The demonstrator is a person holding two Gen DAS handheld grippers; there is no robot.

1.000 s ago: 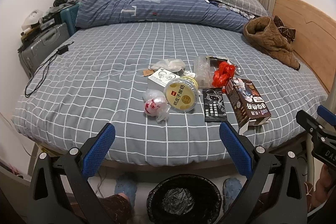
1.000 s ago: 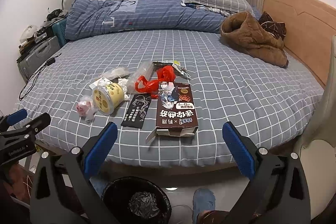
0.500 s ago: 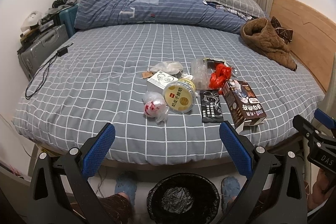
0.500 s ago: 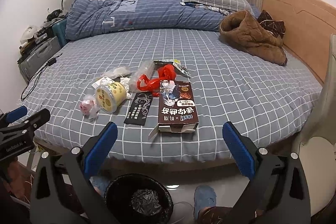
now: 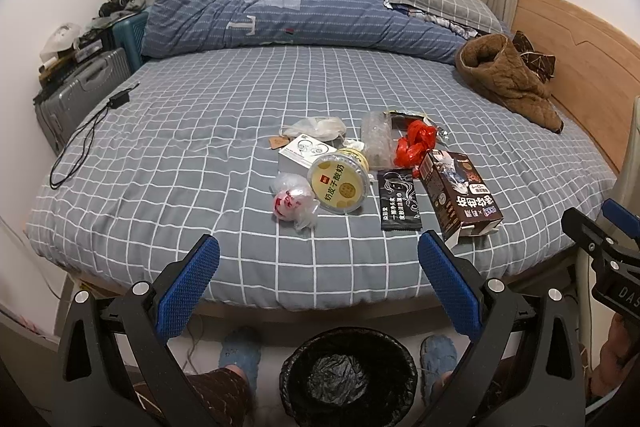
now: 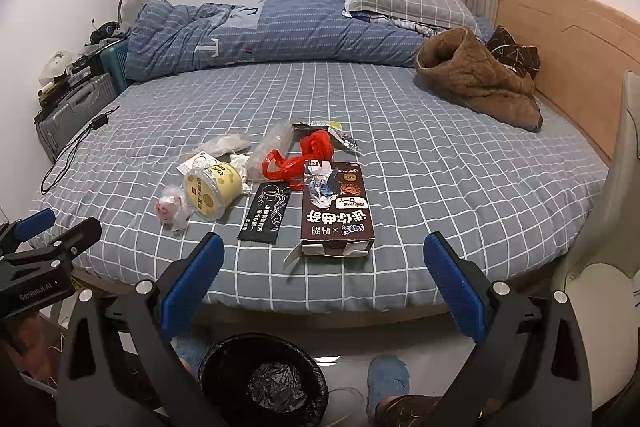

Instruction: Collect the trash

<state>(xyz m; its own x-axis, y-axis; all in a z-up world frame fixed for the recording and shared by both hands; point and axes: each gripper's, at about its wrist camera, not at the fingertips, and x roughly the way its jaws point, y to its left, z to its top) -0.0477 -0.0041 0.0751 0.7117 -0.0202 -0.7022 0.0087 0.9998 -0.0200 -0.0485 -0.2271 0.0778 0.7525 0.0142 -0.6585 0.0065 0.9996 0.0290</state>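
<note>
The left claw [image 5: 318, 283] hangs spread wide and empty short of the near edge of the bed [image 5: 168, 163], and the right claw [image 6: 320, 283] is held the same way, fingers far apart with nothing between them. Both sit low and back, likely so the person can take in the whole pile before choosing a piece.

The trash lies in one loose cluster near the middle of the bed. In the left view, the yellow tub [image 5: 340, 183] lies on its side at the centre of the cluster, a knotted clear bag [image 5: 294, 203] touching it at about 8 o'clock, a white box [image 5: 304, 153] at 11 o'clock, a black packet [image 5: 400, 201] at 3 o'clock. The brown carton [image 5: 460, 197] lies flat further toward 3 o'clock, its open flap facing the near edge. A red plastic bag [image 5: 414, 145] lies at 1 o'clock.

The black bin [image 5: 348, 379] stands on the floor at 6 o'clock, right under the claws, so each piece probably needs only a short carry back and down. The carton sits nearest the right claw, a sensible first pick.
</note>
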